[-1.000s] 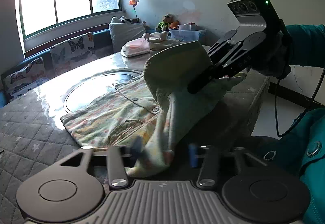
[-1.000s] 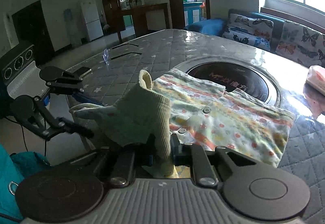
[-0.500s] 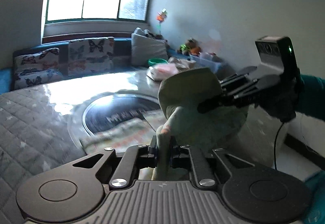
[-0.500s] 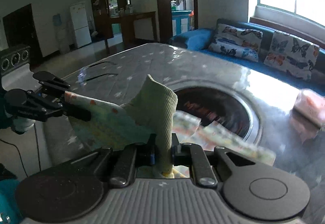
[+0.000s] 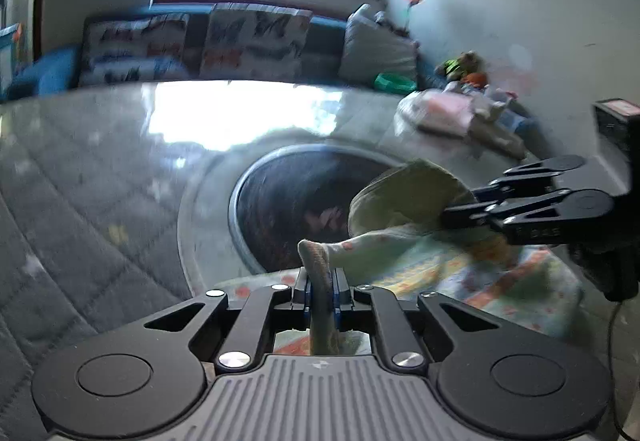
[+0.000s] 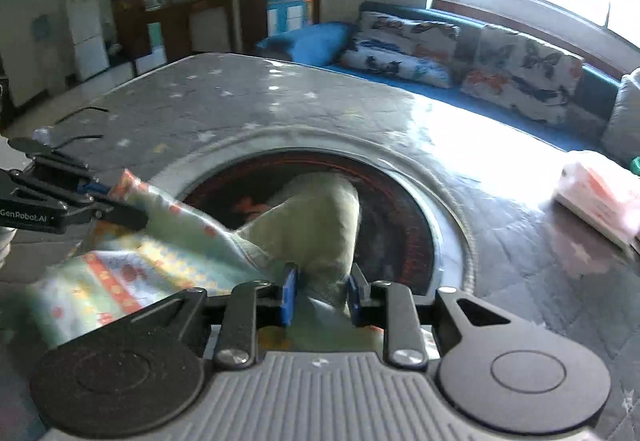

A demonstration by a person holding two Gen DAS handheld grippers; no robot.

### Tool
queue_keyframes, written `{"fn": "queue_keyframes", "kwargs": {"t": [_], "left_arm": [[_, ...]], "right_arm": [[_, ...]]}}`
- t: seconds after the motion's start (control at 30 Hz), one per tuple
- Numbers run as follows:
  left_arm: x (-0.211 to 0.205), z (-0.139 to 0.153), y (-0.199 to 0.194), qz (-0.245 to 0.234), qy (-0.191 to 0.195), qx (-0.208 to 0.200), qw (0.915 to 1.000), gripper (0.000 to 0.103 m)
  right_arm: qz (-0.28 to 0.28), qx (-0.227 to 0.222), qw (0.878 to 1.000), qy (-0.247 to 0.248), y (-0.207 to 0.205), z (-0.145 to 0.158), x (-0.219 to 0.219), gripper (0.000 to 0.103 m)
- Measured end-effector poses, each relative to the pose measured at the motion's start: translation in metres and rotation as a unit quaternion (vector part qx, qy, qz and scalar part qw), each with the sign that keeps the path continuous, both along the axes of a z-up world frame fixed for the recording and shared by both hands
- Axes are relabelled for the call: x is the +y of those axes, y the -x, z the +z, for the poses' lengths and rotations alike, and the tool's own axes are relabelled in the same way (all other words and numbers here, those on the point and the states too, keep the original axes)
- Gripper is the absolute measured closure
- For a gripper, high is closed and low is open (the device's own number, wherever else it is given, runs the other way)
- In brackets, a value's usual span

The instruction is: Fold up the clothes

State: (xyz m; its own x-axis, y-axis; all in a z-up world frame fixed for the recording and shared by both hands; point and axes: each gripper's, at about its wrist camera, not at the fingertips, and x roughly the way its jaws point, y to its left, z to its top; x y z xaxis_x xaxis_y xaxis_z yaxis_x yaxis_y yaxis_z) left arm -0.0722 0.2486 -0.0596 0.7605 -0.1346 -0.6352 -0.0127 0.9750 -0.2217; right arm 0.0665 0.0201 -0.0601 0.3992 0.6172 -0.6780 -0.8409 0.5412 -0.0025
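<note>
One patterned garment [image 5: 460, 273] hangs low-centre in both views, gripped by two tongs: the left tongs [image 5: 319, 291] clench a cuff, the right tongs [image 6: 318, 293] pinch its pale green collar. The quilted desk [image 5: 80, 201] lies bare across the left, one round inset [image 6: 400, 209] mid-frame.

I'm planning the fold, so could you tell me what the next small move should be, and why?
Probably carry both grippers forward and lower the garment onto its flat part. The left gripper and the right gripper each pinch a raised edge, and the cloth hangs above the table.
</note>
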Motion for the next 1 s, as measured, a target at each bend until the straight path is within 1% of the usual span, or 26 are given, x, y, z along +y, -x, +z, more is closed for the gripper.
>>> {"fn": "queue_keyframes", "kwargs": {"t": [0.03,0.07,0.1,0.13,0.2,0.3,0.37,0.43,0.63,0.67,0.7,0.73,0.8,0.87,0.97,1.0], "left_arm": [[0.0,-0.003,0.0,0.004,0.001,0.004,1.0,0.092],[0.001,-0.004,0.002,0.006,0.001,0.005,1.0,0.092],[0.0,-0.005,0.004,0.009,-0.001,0.004,1.0,0.092],[0.0,-0.005,0.006,0.011,-0.004,0.003,0.9999,0.092],[-0.001,-0.004,0.007,0.015,-0.01,-0.001,0.9998,0.092],[-0.004,-0.005,0.008,0.023,-0.021,-0.008,0.9995,0.092],[-0.005,-0.005,0.006,0.03,-0.025,-0.007,0.9992,0.092],[-0.006,-0.005,0.004,0.036,-0.028,-0.006,0.9989,0.092],[-0.003,-0.008,0.003,0.053,-0.02,0.0,0.9984,0.092],[-0.003,-0.009,0.003,0.055,-0.02,0.002,0.9983,0.092],[-0.003,-0.009,0.003,0.057,-0.02,0.002,0.9982,0.092],[-0.003,-0.01,0.003,0.058,-0.019,0.003,0.9981,0.092],[-0.002,-0.009,0.003,0.061,-0.018,0.005,0.9979,0.09],[-0.001,-0.009,0.003,0.066,-0.017,0.005,0.9977,0.089],[0.001,-0.009,0.003,0.073,-0.015,0.005,0.9972,0.088],[0.001,-0.009,0.004,0.075,-0.016,0.005,0.997,0.088]], "right_arm": [[-0.008,-0.005,1.0,0.0,0.0,-0.003,-0.001,0.076],[-0.016,-0.01,1.0,-0.001,0.0,-0.005,-0.002,0.071],[-0.02,-0.015,1.0,-0.006,0.003,-0.004,-0.007,0.067],[-0.023,-0.019,0.999,-0.012,0.006,-0.002,-0.014,0.066],[-0.032,-0.019,0.999,-0.026,0.013,0.004,-0.029,0.058],[-0.042,-0.012,0.998,-0.034,0.017,0.003,-0.041,0.058],[-0.047,-0.005,0.998,-0.035,0.017,0.0,-0.046,0.061],[-0.053,0.001,0.998,-0.036,0.018,-0.003,-0.052,0.06],[-0.07,0.02,0.997,-0.039,0.02,-0.013,-0.068,0.062],[-0.079,0.019,0.996,-0.035,0.014,-0.018,-0.068,0.062],[-0.091,0.018,0.995,-0.033,0.009,-0.021,-0.069,0.065],[-0.101,0.018,0.994,-0.036,0.005,-0.022,-0.07,0.068],[-0.122,0.017,0.991,-0.042,-0.001,-0.022,-0.072,0.069],[-0.141,-0.006,0.989,-0.033,0.0,-0.017,-0.069,0.068],[-0.133,-0.019,0.99,-0.048,0.006,-0.01,-0.064,0.068],[-0.13,-0.017,0.99,-0.045,0.004,-0.013,-0.059,0.068]]}}
